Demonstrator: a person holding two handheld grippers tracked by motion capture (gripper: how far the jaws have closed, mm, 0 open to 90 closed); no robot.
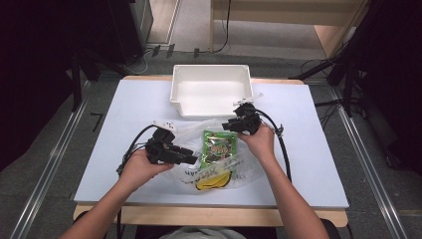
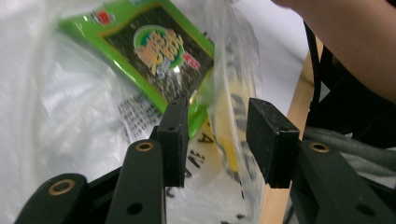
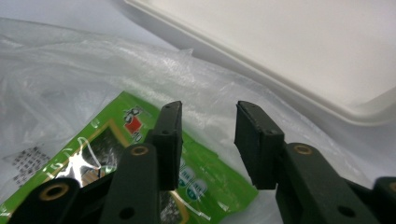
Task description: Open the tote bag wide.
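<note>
A clear plastic bag (image 1: 191,128) with black print lies crumpled at the table's middle. On it rests a green snack packet (image 1: 219,146), and a yellow object (image 1: 213,181) shows through the film near the front. My left gripper (image 1: 191,158) sits at the bag's left side, pointing right. In the left gripper view, my left gripper (image 2: 217,140) is open, with a fold of the bag (image 2: 70,121) and the yellow object (image 2: 229,135) in the gap and the packet (image 2: 154,51) beyond. My right gripper (image 1: 226,125) hovers at the packet's far end. In its own view my right gripper (image 3: 208,140) is open over the packet (image 3: 107,154) and bag (image 3: 70,70).
A white plastic bin (image 1: 209,107) stands at the back middle of the pale blue table (image 1: 308,149), just beyond the right gripper, and its rim (image 3: 303,46) shows close up. Cables trail from both grippers. The person's forearm (image 2: 355,42) crosses the left gripper view's top right.
</note>
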